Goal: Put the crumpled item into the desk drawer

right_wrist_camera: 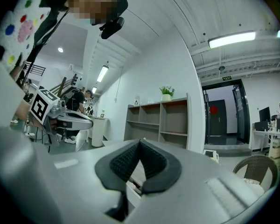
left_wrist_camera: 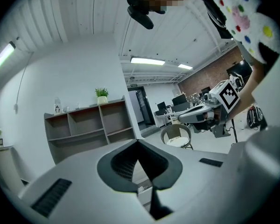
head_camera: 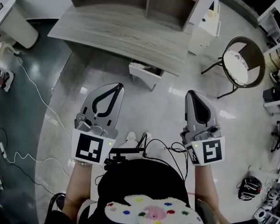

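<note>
The wood-grain desk (head_camera: 116,29) stands ahead of me. Its white drawer (head_camera: 146,73) is pulled open under the front edge. Something pale lies in it, but I cannot make out what. No crumpled item shows in either gripper. My left gripper (head_camera: 117,85) is held up over the floor short of the drawer, jaws shut and empty. My right gripper (head_camera: 190,93) is level with it further right, also shut on nothing. In the left gripper view the tips (left_wrist_camera: 138,141) meet with the drawer (left_wrist_camera: 143,190) behind them. In the right gripper view the gripper (right_wrist_camera: 140,141) is likewise shut and empty.
A round chair (head_camera: 242,62) with a white cushion stands at the right. An open shelf unit (head_camera: 170,1) sits behind the desk, with a white box (head_camera: 209,22) beside it. A white bin (head_camera: 14,22) and floor cables (head_camera: 32,87) are at the left.
</note>
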Demonstrator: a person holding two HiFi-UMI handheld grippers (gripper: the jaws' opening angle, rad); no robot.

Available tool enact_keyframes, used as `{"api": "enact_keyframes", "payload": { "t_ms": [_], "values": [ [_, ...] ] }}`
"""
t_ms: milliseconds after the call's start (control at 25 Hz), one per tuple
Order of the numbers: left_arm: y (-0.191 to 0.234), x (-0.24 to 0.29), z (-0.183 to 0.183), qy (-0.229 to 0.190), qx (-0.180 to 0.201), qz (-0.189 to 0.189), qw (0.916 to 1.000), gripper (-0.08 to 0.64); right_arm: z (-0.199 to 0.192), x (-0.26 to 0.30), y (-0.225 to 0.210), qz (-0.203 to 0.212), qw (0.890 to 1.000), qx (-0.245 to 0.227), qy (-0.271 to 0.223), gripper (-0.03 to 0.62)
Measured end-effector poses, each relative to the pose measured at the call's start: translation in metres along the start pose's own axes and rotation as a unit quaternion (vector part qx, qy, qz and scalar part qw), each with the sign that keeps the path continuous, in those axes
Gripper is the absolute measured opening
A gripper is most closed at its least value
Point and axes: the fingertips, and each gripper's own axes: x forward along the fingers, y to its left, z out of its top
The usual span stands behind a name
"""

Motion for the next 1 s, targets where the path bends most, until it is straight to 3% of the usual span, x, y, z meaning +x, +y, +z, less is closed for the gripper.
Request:
{"api": "enact_keyframes", "payload": {
  "t_ms": [280,1000],
  "values": [
    [-0.002,-0.013,0.006,-0.002,0.016,-0.004,0.9999,0.008,0.002,0.002,0.011,0.012,1.0,-0.005,-0.003,0.009],
    [-0.006,-0.017,-0.004,0.001,0.002,-0.008,1.0,0.008,-0.002,-0.003,0.024,0.026,1.0,-0.004,0.008,0.009]
  ]
}}
